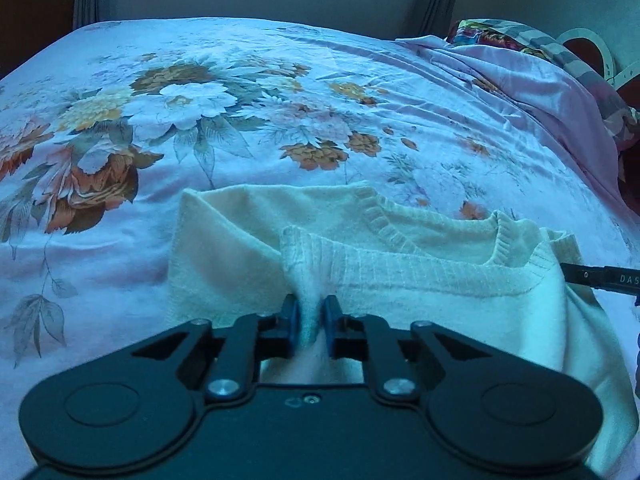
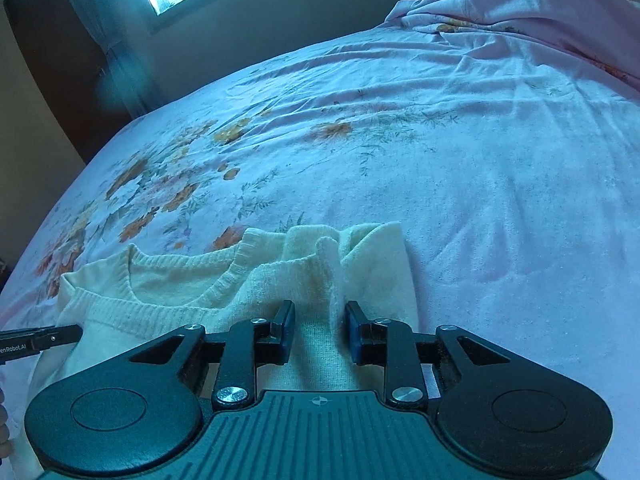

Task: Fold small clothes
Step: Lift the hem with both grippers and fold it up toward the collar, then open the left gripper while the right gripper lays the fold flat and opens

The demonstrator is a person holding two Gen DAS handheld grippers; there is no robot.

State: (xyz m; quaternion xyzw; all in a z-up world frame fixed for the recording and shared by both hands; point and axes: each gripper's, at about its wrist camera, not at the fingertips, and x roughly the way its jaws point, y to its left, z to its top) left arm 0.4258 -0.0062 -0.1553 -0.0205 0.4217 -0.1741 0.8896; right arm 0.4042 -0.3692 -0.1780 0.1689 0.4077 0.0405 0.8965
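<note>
Sweater, cream knit, lies on the flowered bedspread as my left gripper pinches a fold of it tight. Right wrist view: my right gripper stands partly open, pads straddling a ridge of sweater without pressing it.

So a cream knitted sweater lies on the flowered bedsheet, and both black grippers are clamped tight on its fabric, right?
Not quite. Only the left gripper is clamped on the cream knitted sweater, as the left wrist view shows. The right wrist view shows the right gripper open, its blue pads standing clear of the ridge of fabric between them. The sweater does lie on the flowered bedsheet.
</note>
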